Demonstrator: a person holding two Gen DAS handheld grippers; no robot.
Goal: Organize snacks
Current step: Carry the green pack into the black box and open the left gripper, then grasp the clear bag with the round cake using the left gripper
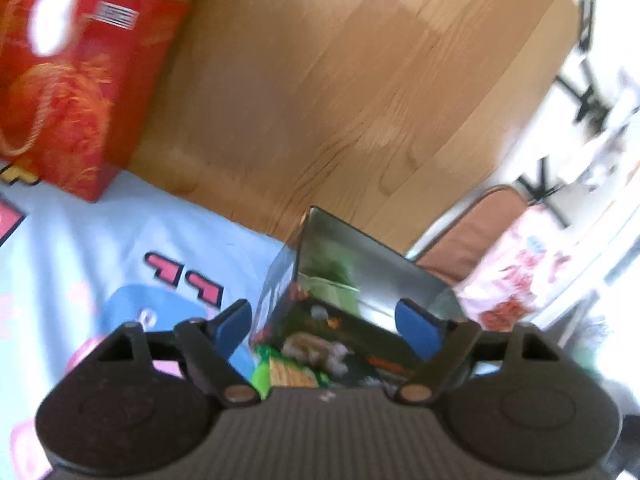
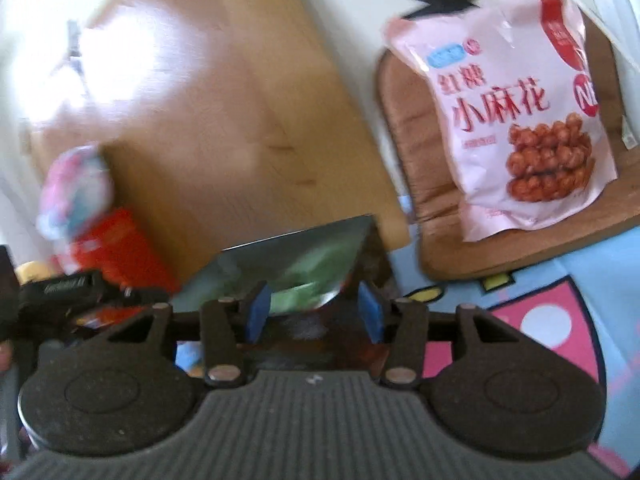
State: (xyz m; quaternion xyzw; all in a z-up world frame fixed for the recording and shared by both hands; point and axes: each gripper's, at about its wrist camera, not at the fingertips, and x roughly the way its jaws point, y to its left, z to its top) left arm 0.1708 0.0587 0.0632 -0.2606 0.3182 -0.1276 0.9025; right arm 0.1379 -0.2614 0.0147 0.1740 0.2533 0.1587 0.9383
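A dark snack box (image 1: 320,320) with its silver-lined top flap open rests on the cartoon mat (image 1: 100,240); green packets show inside. My left gripper (image 1: 325,330) straddles the box, open, with a small gap at each blue pad. In the right wrist view the same box (image 2: 304,260) fills the space between the pads of my right gripper (image 2: 314,312), which is shut on it. A black part of the left gripper (image 2: 80,292) shows at the left edge. A pink bag of twisted snacks (image 2: 508,120) lies on a brown cushion (image 2: 404,140).
A red box with gold patterns (image 1: 72,92) stands on the mat at the back left, a blurred white thing (image 1: 60,12) in front of it. Wooden surface (image 1: 340,80) spreads beyond the mat. The pink bag (image 1: 508,272) and cushion (image 1: 472,232) lie to the right.
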